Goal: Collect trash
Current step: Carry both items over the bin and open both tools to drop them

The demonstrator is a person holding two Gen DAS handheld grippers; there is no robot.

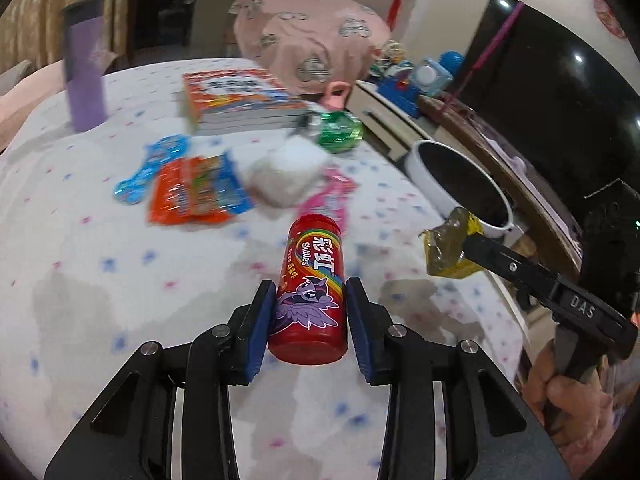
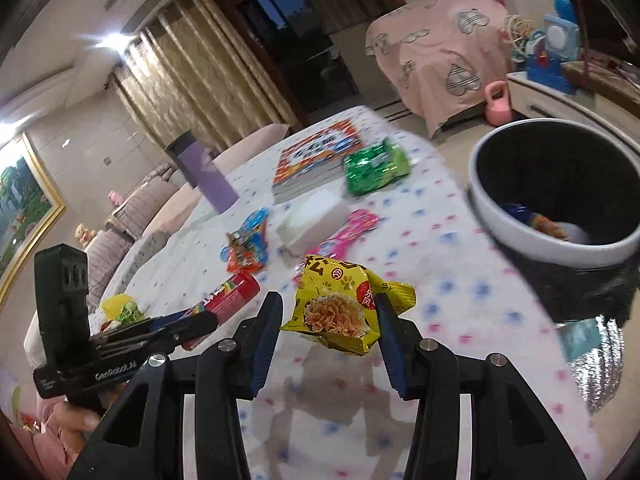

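Left fingers grip red Skittles tube; right fingers pinch yellow snack packet.

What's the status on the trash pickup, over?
Left gripper shut on red candy tube. Right gripper shut on yellow snack bag. Bin close by, path clear. More wrappers on table.

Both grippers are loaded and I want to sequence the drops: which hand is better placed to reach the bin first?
Right, probably. The right gripper holds the yellow packet close beside the bin. The left gripper, holding the red tube, is farther across the table.
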